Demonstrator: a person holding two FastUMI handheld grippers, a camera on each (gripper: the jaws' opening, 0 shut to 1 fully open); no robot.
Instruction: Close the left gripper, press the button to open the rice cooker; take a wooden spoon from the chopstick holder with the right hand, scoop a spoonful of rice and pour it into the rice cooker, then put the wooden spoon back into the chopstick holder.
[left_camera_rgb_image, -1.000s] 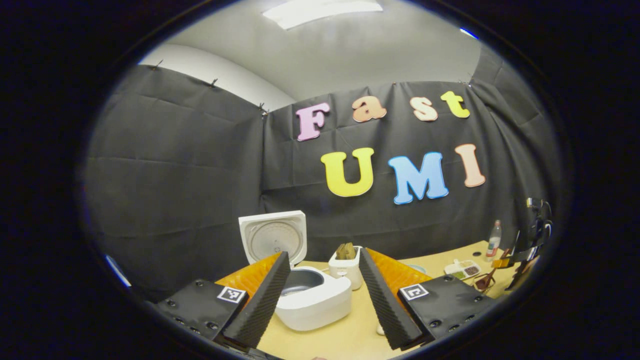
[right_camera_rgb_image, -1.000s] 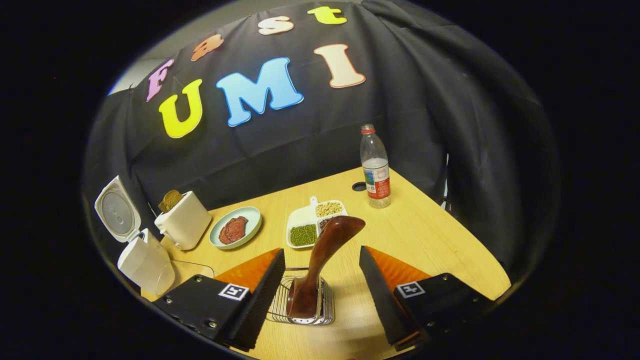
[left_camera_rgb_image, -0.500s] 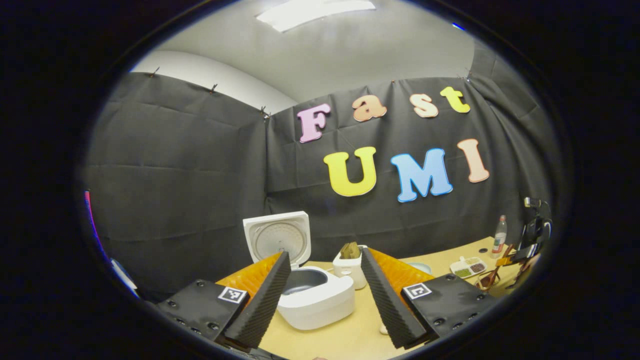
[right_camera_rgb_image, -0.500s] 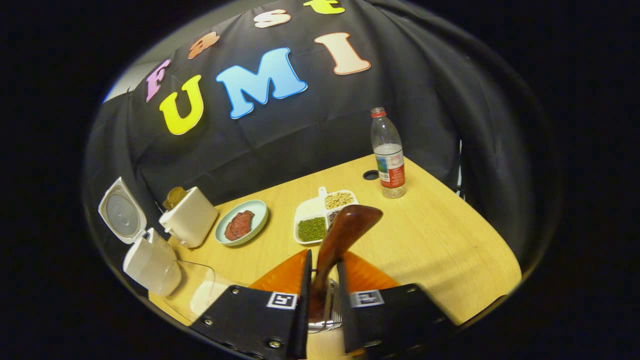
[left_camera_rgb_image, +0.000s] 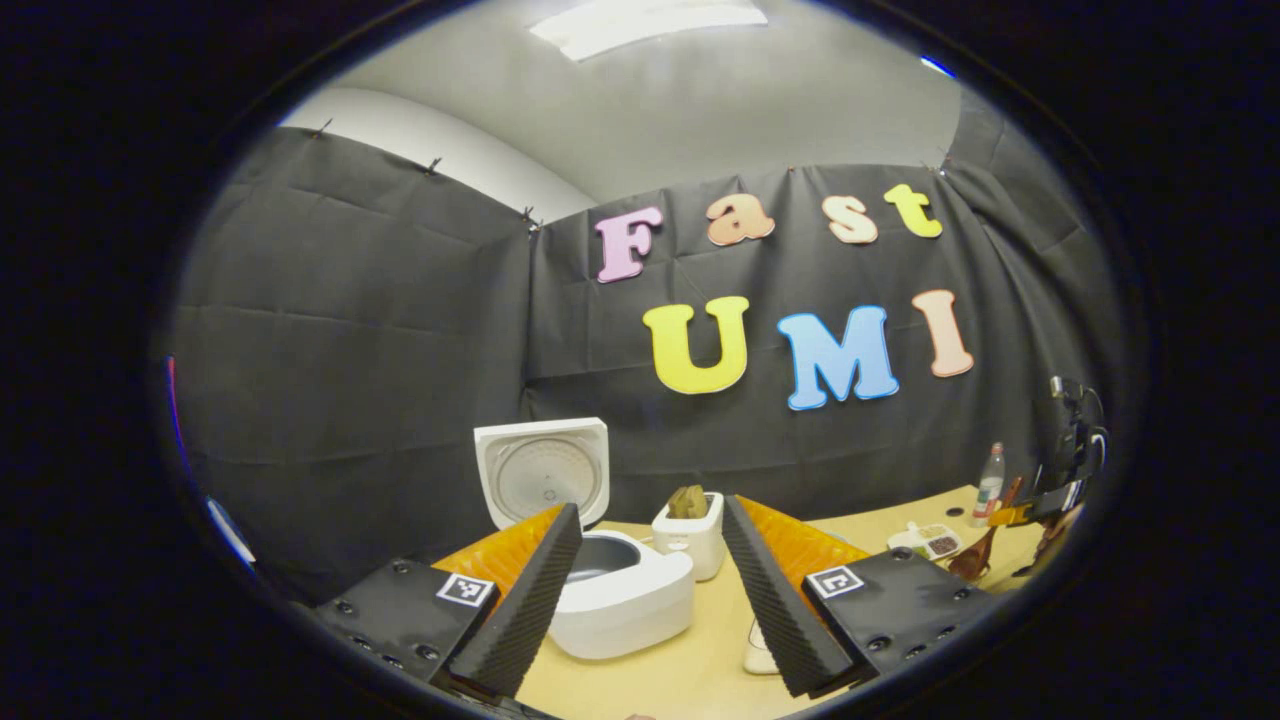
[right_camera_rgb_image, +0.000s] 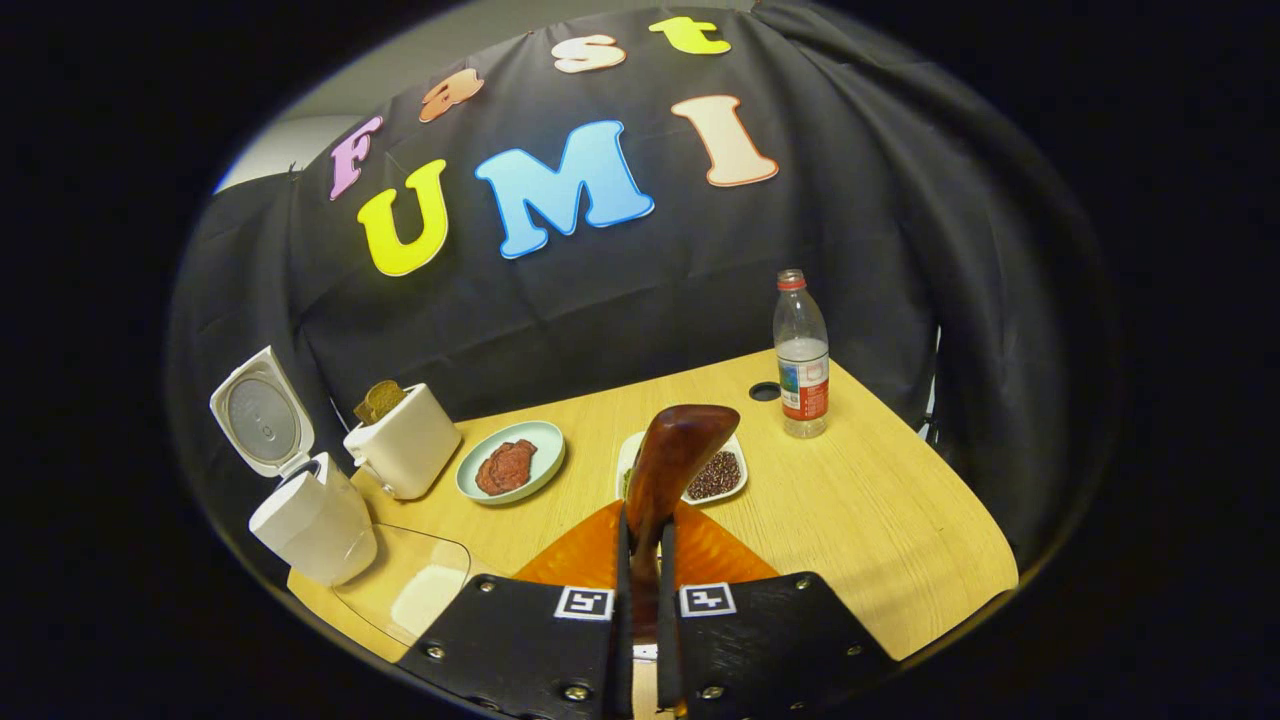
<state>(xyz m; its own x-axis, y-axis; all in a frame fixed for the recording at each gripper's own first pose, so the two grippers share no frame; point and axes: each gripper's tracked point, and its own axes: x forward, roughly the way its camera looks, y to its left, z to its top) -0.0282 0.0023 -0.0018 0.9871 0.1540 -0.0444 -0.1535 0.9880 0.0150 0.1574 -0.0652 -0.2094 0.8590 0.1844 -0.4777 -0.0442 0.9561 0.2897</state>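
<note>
With its lid standing upright, the rice cooker (left_camera_rgb_image: 620, 600) sits on the desk (right_camera_rgb_image: 880, 520), as the left gripper view shows.

Left gripper (left_camera_rgb_image: 650, 590): fingers spread wide, holding nothing, pointed toward the rice cooker and the toaster (left_camera_rgb_image: 690, 535).

Right gripper (right_camera_rgb_image: 640, 620): fingers drawn in narrow, both pressing on the handle of the wooden spoon (right_camera_rgb_image: 675, 465).

Wooden spoon: handle rises from between the fingers, its rounded end up in front of the divided dish (right_camera_rgb_image: 722, 472). In the left gripper view it hangs bowl-down beneath the far right gripper.

Chopstick holder: hidden behind the right gripper; cannot tell whether the spoon is clear of it.

Rice cooker, right gripper view: at the desk's left edge, beside the toaster.

Other things: plate of red food (right_camera_rgb_image: 510, 472) between toaster and divided dish; water bottle (right_camera_rgb_image: 802, 355) upright near the back edge; clear sheet (right_camera_rgb_image: 410, 590) lying just beside the rice cooker.
</note>
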